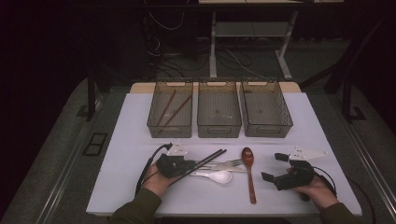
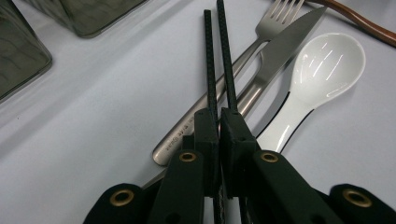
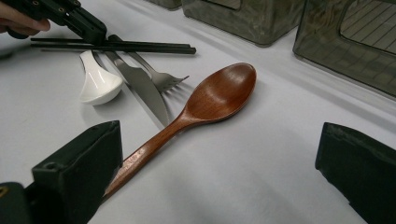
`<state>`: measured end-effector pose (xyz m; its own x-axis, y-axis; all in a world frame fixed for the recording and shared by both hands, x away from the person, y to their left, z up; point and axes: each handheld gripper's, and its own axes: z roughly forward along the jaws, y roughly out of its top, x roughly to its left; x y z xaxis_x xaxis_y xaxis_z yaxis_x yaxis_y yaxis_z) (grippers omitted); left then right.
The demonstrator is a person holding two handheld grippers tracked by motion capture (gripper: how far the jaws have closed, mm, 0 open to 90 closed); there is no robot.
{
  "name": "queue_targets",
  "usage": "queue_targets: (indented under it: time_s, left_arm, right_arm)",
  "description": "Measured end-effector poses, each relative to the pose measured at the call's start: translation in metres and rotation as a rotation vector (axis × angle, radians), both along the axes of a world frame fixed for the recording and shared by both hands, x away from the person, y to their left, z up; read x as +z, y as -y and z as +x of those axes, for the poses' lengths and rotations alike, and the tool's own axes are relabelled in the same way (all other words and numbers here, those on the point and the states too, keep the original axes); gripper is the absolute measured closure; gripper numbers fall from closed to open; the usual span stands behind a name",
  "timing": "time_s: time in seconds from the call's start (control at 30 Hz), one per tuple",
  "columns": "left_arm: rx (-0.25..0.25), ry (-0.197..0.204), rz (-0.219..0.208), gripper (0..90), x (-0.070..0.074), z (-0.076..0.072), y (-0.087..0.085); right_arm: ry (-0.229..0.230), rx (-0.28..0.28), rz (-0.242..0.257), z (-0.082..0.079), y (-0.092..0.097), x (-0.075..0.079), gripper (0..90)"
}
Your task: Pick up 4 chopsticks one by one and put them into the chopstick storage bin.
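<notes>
The left gripper [image 2: 218, 122] is clamped on a pair of black chopsticks [image 2: 219, 60] near their butt ends, so the long tips run free over the fork [image 2: 275, 21] and knife [image 2: 285, 39] toward the middle of the table [image 1: 121, 140]. A grip that far back leaves most of the length to swing — fine for dropping them lengthwise into a bin, I judge. Just beside lies the white spoon [image 2: 322, 63]. The right gripper [image 3: 219, 186] waits with jaws wide apart and nothing between the pads, near the front right corner, facing the wooden spoon [image 3: 205, 100]. Three bins [image 1: 219, 109] line the far edge; the left one already holds brown chopsticks [image 1: 170, 109] — likely the sorting target.
</notes>
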<state>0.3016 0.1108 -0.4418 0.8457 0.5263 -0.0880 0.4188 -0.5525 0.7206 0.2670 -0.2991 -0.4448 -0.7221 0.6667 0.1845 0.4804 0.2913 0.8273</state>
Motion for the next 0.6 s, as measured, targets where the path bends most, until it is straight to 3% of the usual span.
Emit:
queue_targets:
  time_s: [0.6]
  left_arm:
    - [0.001, -0.002, -0.049, 85.0, 0.0094, -0.0009, -0.0079]
  right_arm:
    - [0.0, 0.001, 0.0, -0.0001, 0.0001, 0.0001, 0.7]
